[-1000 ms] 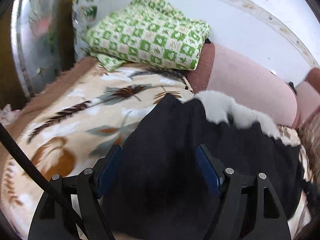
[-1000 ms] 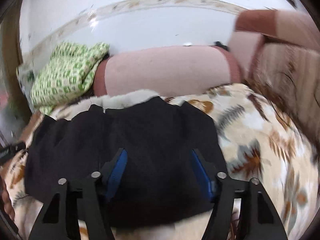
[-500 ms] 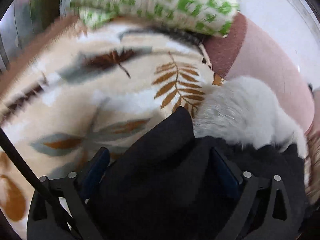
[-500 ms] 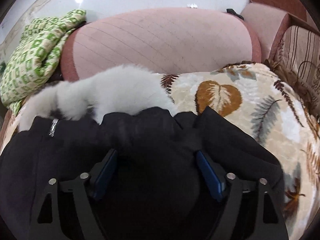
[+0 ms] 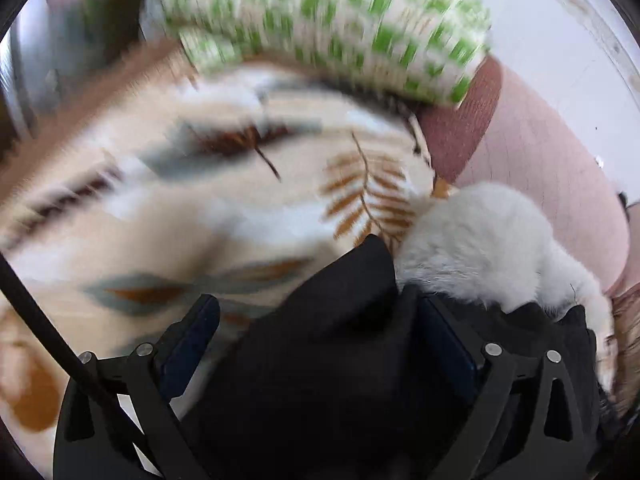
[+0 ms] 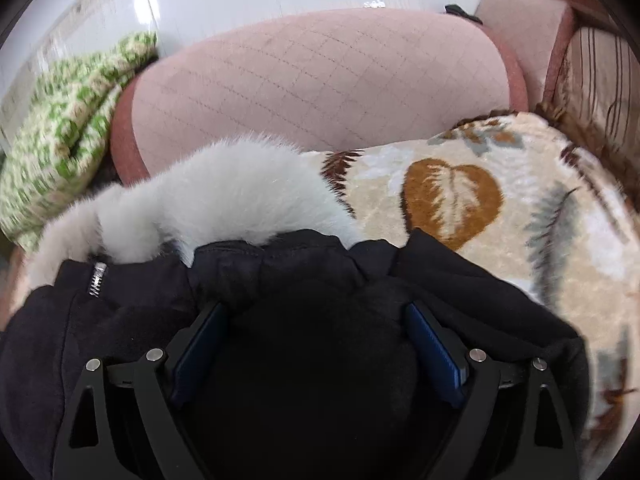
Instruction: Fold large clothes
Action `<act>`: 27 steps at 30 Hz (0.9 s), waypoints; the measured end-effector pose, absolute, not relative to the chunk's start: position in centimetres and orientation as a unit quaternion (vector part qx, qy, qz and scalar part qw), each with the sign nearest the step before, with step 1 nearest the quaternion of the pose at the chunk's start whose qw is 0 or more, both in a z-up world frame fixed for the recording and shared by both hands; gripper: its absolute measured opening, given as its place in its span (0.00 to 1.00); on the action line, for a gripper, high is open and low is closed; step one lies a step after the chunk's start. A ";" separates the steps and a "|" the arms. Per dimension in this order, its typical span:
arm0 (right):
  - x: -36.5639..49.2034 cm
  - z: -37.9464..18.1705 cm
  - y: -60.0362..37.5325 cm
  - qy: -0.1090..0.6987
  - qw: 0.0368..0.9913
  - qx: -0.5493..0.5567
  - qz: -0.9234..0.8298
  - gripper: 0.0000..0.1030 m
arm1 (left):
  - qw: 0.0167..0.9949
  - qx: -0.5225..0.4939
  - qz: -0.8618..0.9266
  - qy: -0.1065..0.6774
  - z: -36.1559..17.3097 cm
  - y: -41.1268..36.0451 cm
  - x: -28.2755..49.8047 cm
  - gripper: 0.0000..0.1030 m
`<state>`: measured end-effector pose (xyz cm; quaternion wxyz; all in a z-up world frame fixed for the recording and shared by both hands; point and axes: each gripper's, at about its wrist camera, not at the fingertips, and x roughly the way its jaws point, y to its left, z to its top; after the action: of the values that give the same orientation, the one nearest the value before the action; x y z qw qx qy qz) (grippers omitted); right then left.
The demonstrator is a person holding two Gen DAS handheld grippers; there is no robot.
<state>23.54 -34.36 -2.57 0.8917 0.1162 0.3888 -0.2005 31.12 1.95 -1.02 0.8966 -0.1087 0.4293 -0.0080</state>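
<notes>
A black coat (image 5: 332,360) with a white fur collar (image 5: 492,240) lies on a leaf-patterned blanket (image 5: 200,216). My left gripper (image 5: 320,320) is open, its jaws wide apart over the coat's left shoulder corner. In the right wrist view the coat (image 6: 312,344) fills the lower frame, its fur collar (image 6: 224,196) is at the far edge and a metal zipper pull (image 6: 96,278) shows at the left. My right gripper (image 6: 316,328) is open, jaws wide over the black fabric just below the collar.
A pink quilted cushion (image 6: 320,80) runs along the back against a white wall. A green-and-white checked folded cloth (image 5: 328,20) lies at the back left and also shows in the right wrist view (image 6: 68,120). A striped brown cushion (image 6: 596,72) stands at the right.
Both grippers have moved forward and down over the coat toward its collar end. Both stayed open. The fur collar now looks much closer in both views.
</notes>
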 end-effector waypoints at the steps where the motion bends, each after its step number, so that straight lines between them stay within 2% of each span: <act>1: 22.9 -1.7 -34.0 0.385 0.893 0.102 -0.207 0.90 | 0.907 -0.098 -0.015 0.410 0.6 2.0 29.4 0.96; 8: 11.6 2.7 -32.3 0.317 0.921 0.139 -0.181 0.90 | 0.961 -0.028 0.014 0.274 8.2 3.7 16.4 0.96; 12: 3.1 2.3 -30.4 0.292 0.931 0.131 -0.177 0.90 | 0.979 -0.041 0.048 0.193 10.6 6.4 8.1 1.00; 16: -2.5 0.6 -28.3 0.282 0.935 0.103 -0.189 0.90 | 0.986 -0.066 0.060 0.142 10.5 7.3 2.2 1.00; 20: -4.9 -0.8 -26.9 0.291 0.931 0.080 -0.207 0.90 | 0.987 -0.063 0.013 0.149 9.1 5.5 0.2 1.00; 27: -5.1 -2.6 -25.8 0.308 0.924 0.079 -0.213 0.90 | 0.974 0.000 -0.040 0.224 3.2 1.8 0.5 1.00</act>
<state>-5.09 -25.83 -2.60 0.9241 0.0792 0.3076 -0.2127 0.46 1.84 3.22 0.9738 -0.0004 0.2237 -0.0401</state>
